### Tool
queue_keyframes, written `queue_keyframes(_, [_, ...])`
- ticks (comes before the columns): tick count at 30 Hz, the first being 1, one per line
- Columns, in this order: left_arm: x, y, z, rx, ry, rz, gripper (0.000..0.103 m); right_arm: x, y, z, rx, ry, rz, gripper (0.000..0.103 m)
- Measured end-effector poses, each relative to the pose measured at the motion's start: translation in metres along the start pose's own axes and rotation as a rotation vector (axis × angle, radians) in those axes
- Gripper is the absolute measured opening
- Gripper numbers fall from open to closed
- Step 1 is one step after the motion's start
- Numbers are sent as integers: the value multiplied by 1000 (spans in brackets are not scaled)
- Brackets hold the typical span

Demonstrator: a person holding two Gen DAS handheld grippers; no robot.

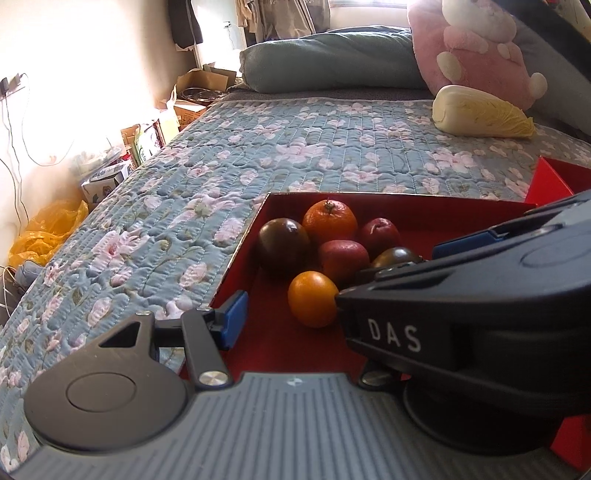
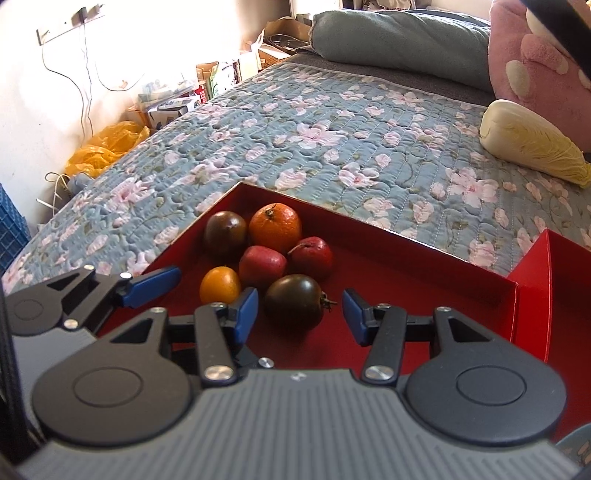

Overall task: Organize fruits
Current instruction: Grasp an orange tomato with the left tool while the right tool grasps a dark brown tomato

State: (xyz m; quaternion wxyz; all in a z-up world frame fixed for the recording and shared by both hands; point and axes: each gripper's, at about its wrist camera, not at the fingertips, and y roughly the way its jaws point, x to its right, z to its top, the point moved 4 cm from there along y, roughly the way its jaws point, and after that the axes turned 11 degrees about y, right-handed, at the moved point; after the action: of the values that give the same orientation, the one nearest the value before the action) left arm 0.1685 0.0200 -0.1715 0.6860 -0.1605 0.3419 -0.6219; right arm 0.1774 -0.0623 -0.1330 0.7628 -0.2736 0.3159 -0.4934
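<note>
A red tray (image 1: pixel 369 197) (image 2: pixel 406 254) lies on the flowered quilt with several fruits bunched in its far left corner. They are a mandarin (image 2: pixel 275 227), two red fruits (image 2: pixel 262 266), a small orange fruit (image 1: pixel 312 299) (image 2: pixel 219 284) and two dark tomatoes (image 2: pixel 225 230). My right gripper (image 2: pixel 299 317) stands open just above the tray floor. The nearer dark tomato (image 2: pixel 295 301) sits between its blue pads (image 2: pixel 245 317), which do not touch it. My left gripper (image 1: pixel 295 321) hovers near the small orange fruit. Its left finger (image 1: pixel 232 317) is clear of the fruit, and the right gripper's body hides its other finger.
A second red tray (image 2: pixel 535 295) (image 1: pixel 554 177) adjoins the first on the right. A napa cabbage (image 2: pixel 528 144), a pink plush toy (image 2: pixel 535 62) and a grey-green pillow (image 2: pixel 399 33) lie at the far end of the bed. Boxes, cables and a yellow bag (image 2: pixel 107 147) crowd the floor at left.
</note>
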Motion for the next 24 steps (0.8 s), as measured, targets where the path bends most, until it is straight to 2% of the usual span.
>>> queue_keyframes(2, [0,2,1,9,-3,-10,60,2,3,2,-7,10,-3,53])
queue_keyframes(4, [1,3,1,18,-16,-38,50,3,5,3,-11,13,-2,53])
queue_keyframes(5, [3,3,1,25,-12,-55,40,3,6,3,-13,14,-3,53])
queue_keyframes(6, [4,2,1,31,-5,-58,37,2,6,3,-17,16,-5,52])
queue_keyframes(8, [4,2,0,35,-11,-63,37,1,6,3,-25,17,6,47])
queue_keyframes(13, [5,-1,0,38,-9,-71,36,0,1,0,-3,37,-2,45])
queue_keyframes(21, [9,-16,1,59,4,-111,35,5,-31,-5,102,82,-62,45])
queue_keyframes(24, [6,-22,-2,32,-34,-135,36,8,-41,-10,121,102,-78,45])
